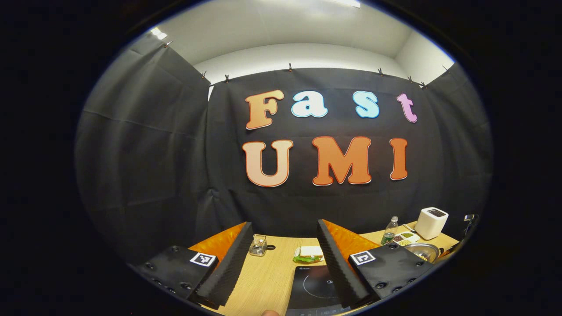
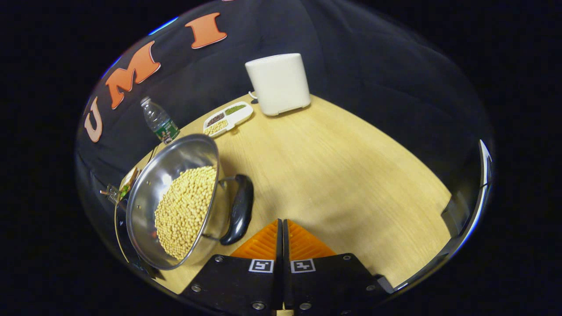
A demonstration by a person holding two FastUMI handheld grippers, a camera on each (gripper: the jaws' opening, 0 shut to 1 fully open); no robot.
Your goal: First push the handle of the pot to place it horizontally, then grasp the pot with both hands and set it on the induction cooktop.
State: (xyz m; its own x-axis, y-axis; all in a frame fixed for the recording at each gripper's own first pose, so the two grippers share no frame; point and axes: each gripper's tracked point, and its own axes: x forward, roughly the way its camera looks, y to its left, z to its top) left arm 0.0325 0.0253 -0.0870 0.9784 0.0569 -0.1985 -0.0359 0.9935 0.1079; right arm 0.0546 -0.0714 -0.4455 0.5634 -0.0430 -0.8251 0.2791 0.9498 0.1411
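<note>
Right gripper view: the right gripper (image 2: 282, 228) has its two fingers pressed flat together with nothing between them, hovering over the bench (image 2: 333, 175) near its front edge. Just to the left of the fingertips sits the pot (image 2: 175, 202), a shiny steel one heaped with yellow beans (image 2: 184, 210). Its dark handle (image 2: 239, 210) lies along the side of the pot that faces the gripper, its long axis running from the front of the bench toward the back, close to the fingers but apart from them. The pot's far left side overlaps a dark slab I cannot make out clearly. Beyond the pot, toward the back edge, stand a bottle (image 2: 159, 120) and a divided tray (image 2: 228, 118) of mixed grains, and at the back a white box (image 2: 279, 83).

Left gripper view: the left gripper (image 1: 284, 263) is held high and level, fingers spread wide apart and gripping nothing. Between and below them lies the cooktop (image 1: 314, 287), flat on the bench at its near edge. Past it rest a sandwich (image 1: 309, 254) and a small glass jar (image 1: 258, 245). Off toward the right end of the bench the pot (image 1: 422, 251) shows, with the tray, bottle and white box behind it.
</note>
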